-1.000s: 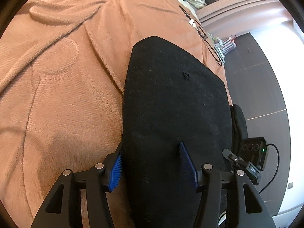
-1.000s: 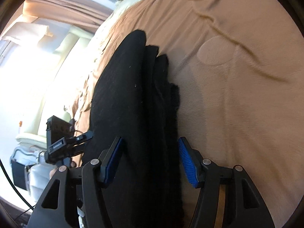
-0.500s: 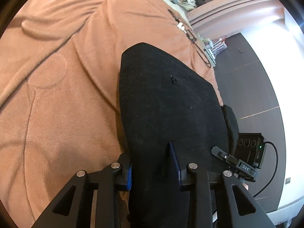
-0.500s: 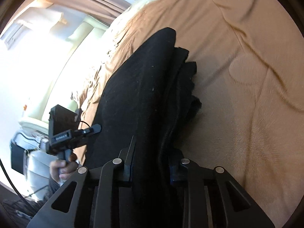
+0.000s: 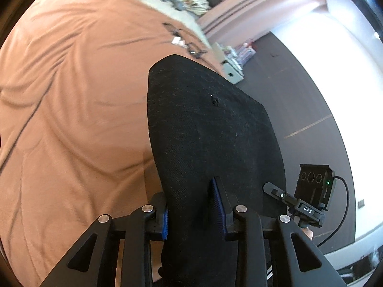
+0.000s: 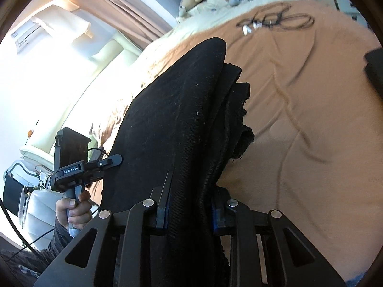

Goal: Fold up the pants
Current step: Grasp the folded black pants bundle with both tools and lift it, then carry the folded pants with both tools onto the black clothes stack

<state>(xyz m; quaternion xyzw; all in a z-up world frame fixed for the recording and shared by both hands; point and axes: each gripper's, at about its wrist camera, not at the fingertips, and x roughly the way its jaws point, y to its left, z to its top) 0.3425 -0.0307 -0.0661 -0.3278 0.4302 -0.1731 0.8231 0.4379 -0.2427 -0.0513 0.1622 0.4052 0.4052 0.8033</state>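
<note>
Both my grippers, left gripper (image 5: 194, 205) and right gripper (image 6: 189, 205), just went from wide open to clamped on the folded pants (image 5: 205, 129), now lifted off the bed (image 5: 71, 95) near its edge; carry next.

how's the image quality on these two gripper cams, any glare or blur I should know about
Left wrist view: blown-out white glare at upper right, motion blur on the blanket, black pants fairly sharp. Right wrist view: window glare washes out the left side, blanket and cables smeared; both show fisheye bending and dark corners.
</note>
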